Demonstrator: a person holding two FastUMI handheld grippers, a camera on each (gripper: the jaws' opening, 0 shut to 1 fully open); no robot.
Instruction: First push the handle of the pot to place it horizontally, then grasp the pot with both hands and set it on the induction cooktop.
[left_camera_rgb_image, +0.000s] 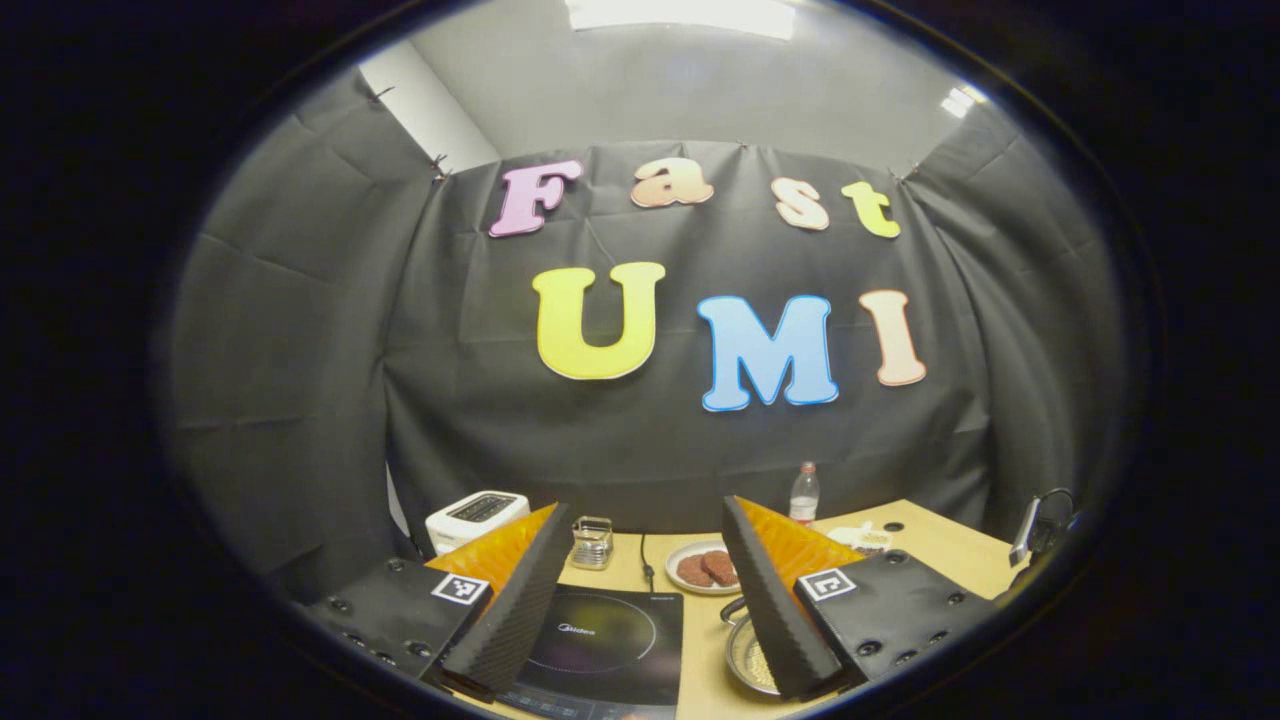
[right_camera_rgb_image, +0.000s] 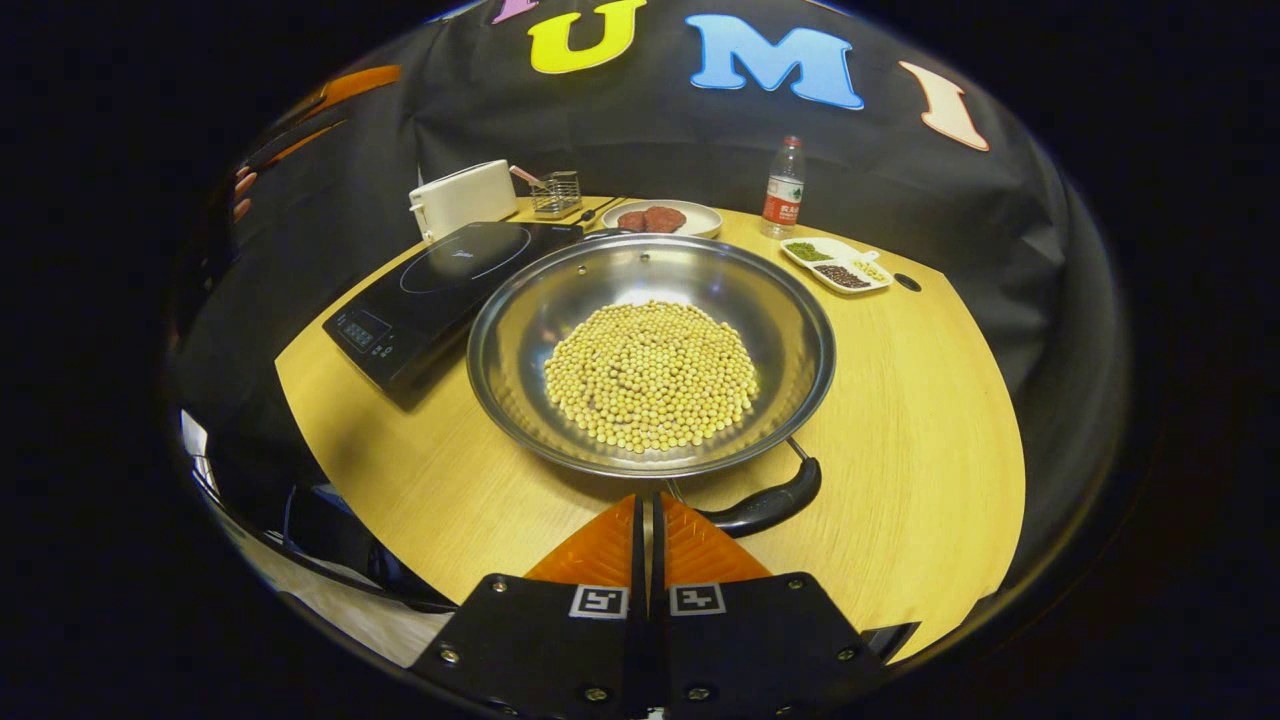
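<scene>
Looking along our right gripper (right_camera_rgb_image: 650, 505), we see its two fingers pressed together with nothing between them, the tips just short of the near rim of the pot (right_camera_rgb_image: 650, 360). The pot sits on the bench (right_camera_rgb_image: 920, 420) directly ahead of this gripper, holding a heap of pale beans (right_camera_rgb_image: 650, 375). Its dark handle (right_camera_rgb_image: 765, 505) lies just to the right of the fingertips, running across our view rather than toward us. Ahead and to the left, touching or nearly touching the pot's rim, is the induction cooktop (right_camera_rgb_image: 440, 285), with nothing on its glass. Beyond it stand a white toaster (right_camera_rgb_image: 463, 197) and a small wire rack (right_camera_rgb_image: 556, 192); a plate of brown patties (right_camera_rgb_image: 660, 217), a bottle (right_camera_rgb_image: 783, 190) and a divided dish (right_camera_rgb_image: 838, 265) lie past the pot. Our left gripper (left_camera_rgb_image: 635, 600) is held higher with its fingers spread wide; the cooktop lies below between them, and the pot's rim peeks out beside the right finger.
</scene>
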